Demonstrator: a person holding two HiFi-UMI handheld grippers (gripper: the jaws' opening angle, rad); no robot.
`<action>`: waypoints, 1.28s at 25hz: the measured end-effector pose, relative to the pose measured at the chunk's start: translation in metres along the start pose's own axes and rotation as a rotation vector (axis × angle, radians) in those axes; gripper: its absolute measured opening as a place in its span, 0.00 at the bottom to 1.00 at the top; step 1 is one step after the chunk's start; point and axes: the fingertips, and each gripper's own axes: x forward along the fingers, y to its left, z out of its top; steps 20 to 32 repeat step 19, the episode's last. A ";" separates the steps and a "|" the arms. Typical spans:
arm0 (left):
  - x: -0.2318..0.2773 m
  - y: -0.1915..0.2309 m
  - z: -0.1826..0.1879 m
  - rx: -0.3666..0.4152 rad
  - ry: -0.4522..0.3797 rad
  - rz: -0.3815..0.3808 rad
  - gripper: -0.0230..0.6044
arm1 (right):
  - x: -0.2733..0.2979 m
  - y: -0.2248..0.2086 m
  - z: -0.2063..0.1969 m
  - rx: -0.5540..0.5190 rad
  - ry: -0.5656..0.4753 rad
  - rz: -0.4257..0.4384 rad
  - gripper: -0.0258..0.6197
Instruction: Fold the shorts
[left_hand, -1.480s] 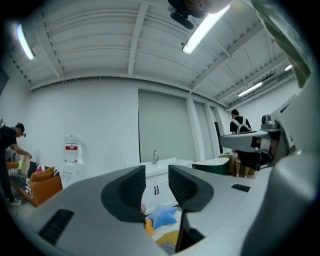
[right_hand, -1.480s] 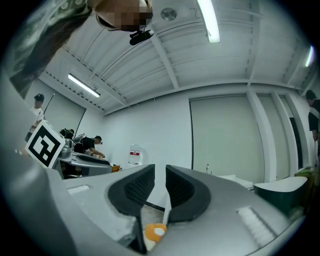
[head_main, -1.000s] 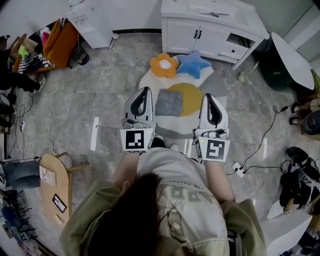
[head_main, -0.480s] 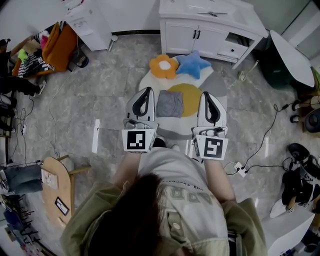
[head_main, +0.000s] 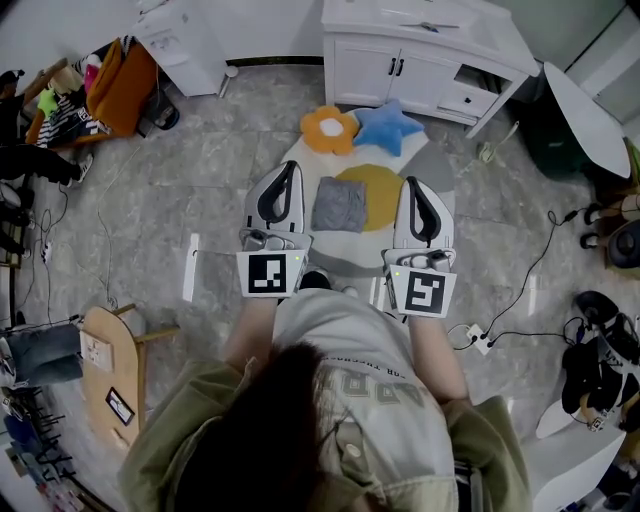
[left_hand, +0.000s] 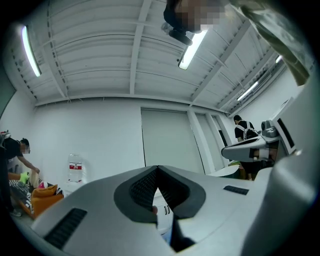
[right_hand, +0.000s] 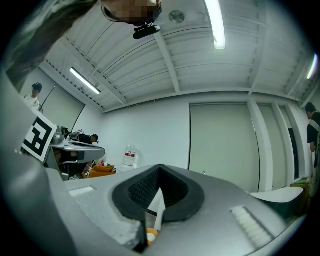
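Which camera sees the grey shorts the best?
The head view. It looks down on the folded grey shorts lying on the rug. Both gripper views point up at the ceiling and a wall, so they show none of the shorts.

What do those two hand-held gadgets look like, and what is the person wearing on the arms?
The left gripper and right gripper are each a light grey, rounded shell that tapers to a point, with a dark oval opening on top. At the rear of each sits a white cube printed with black square markers. The jaws are lined with black ribbed pads. The person wears olive-green sleeves.
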 end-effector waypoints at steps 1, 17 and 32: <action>-0.001 -0.001 0.000 0.000 -0.001 -0.001 0.05 | 0.000 0.001 0.001 -0.001 -0.002 0.002 0.04; -0.010 -0.014 0.001 0.016 0.004 -0.023 0.05 | -0.012 0.001 0.005 -0.025 -0.002 0.017 0.04; -0.010 -0.016 0.001 0.023 0.005 -0.028 0.05 | -0.011 0.001 0.006 -0.023 -0.005 0.020 0.04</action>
